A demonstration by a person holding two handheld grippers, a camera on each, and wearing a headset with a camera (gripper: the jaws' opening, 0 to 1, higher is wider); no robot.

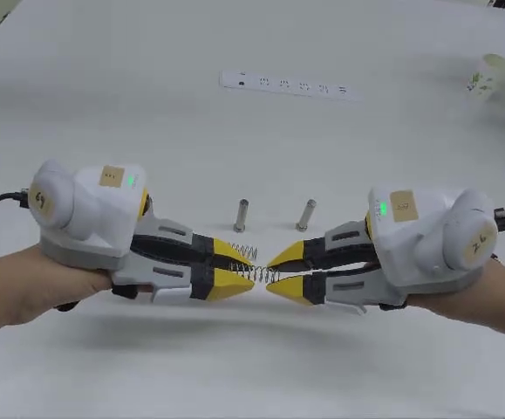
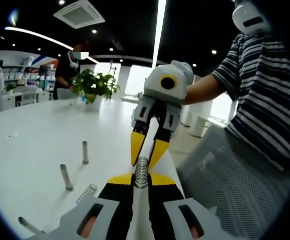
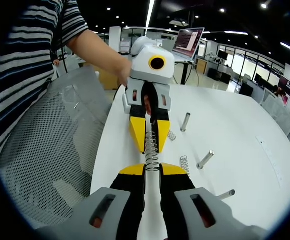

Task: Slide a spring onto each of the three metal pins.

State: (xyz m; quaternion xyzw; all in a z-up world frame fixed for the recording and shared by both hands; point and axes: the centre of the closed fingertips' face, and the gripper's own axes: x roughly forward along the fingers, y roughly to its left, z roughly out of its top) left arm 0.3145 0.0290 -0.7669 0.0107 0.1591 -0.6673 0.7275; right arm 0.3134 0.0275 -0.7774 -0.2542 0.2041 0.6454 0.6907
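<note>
One table (image 1: 147, 105): broad, smooth white workbench top, carrying everything I'm steering over.
Left gripper (image 1: 249, 274): white-and-grey handheld tool with black jaws tipped in yellow, at near left and pointing right. I read its jaws as pinched narrow on the left end of the held spring.
Right gripper (image 1: 272, 274): matching white-and-grey tool with yellow-tipped black jaws, at near right and pointing left, almost tip to tip with the other. Its jaws are drawn in close on the spring's right end.
Power strip (image 1: 289, 85): long white plastic socket bar, lying flat at the far side.
Paper cup (image 1: 487, 77): white with a green print, far right, blurred.
Metal pins (image 1: 242, 215): three short grey steel cylinders. That left one and its neighbour (image 1: 305, 214) stand upright just beyond the jaw tips, near each other but apart. From the right gripper view I cannot tell how the third pin (image 3: 226, 194) sits.
Held spring (image 1: 259, 271): thin coiled steel wire, spanning level between the two pairs of jaws, on the near side of the pins.
Loose springs (image 3: 171, 135): two small steel coils lying on the table beside the pins, the second (image 3: 184, 164) nearer my right gripper.
</note>
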